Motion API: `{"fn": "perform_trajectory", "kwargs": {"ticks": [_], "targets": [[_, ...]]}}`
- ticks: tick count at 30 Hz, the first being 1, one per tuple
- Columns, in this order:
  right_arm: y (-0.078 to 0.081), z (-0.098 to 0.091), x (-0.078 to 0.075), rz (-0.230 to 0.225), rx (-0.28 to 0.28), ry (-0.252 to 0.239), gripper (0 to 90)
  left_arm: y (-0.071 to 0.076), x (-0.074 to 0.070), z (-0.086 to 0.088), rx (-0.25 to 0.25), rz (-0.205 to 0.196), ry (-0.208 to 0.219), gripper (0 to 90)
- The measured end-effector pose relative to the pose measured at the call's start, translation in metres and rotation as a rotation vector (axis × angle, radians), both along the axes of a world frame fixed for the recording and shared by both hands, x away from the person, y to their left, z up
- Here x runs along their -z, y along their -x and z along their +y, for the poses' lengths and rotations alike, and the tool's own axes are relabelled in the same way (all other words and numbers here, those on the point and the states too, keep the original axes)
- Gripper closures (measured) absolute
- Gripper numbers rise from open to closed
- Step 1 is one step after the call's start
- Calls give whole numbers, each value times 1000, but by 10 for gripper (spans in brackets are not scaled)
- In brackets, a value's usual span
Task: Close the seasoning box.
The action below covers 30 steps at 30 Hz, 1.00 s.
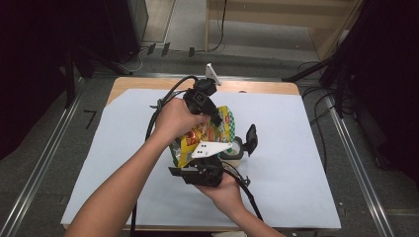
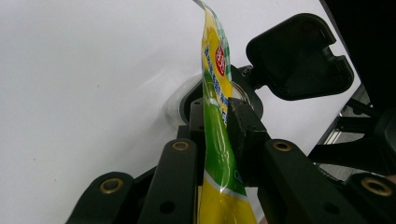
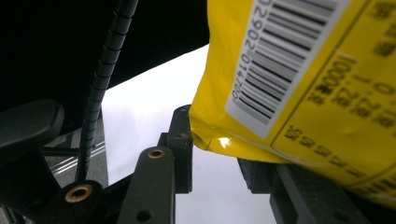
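**Yellow snack bag held between two grippers above the table**

The left gripper (image 2: 217,116) pinches the yellow and green snack bag (image 2: 215,93) by its thin edge; in the left gripper view both black jaws press flat on the film, which rises upright between them; just beyond the bag sits a clear container (image 2: 187,100) with a black hinged lid (image 2: 299,56) standing open.

The right gripper (image 3: 212,144) meets the same bag at its lower corner; in the right gripper view the corner (the barcode side faces the camera) lies between the two jaws, yet whether they pinch it I cannot tell.

In the high view the bag (image 1: 210,133) hangs between both hands above the white sheet (image 1: 296,187) that covers the wooden table (image 1: 276,88); the left hand (image 1: 175,118) grasps its gripper from above, the right hand (image 1: 225,190) from below.
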State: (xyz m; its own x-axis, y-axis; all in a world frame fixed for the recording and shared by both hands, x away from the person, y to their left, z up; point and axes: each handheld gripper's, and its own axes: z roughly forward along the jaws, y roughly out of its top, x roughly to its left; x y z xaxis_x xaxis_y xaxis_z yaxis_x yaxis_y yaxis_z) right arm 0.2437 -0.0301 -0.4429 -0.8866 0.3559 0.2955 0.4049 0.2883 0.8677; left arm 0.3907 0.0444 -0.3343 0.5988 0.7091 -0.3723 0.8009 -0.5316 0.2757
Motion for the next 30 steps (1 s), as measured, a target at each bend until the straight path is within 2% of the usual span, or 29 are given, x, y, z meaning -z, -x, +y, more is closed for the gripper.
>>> {"fn": "perform_trajectory", "kwargs": {"ticks": [17, 30], "targets": [[-10, 7, 0, 2, -26, -10, 699, -5, -4, 12, -45, -9, 4, 807], [-13, 7, -2, -2, -16, -20, 683, -6, -9, 10, -57, -26, 10, 803]]}}
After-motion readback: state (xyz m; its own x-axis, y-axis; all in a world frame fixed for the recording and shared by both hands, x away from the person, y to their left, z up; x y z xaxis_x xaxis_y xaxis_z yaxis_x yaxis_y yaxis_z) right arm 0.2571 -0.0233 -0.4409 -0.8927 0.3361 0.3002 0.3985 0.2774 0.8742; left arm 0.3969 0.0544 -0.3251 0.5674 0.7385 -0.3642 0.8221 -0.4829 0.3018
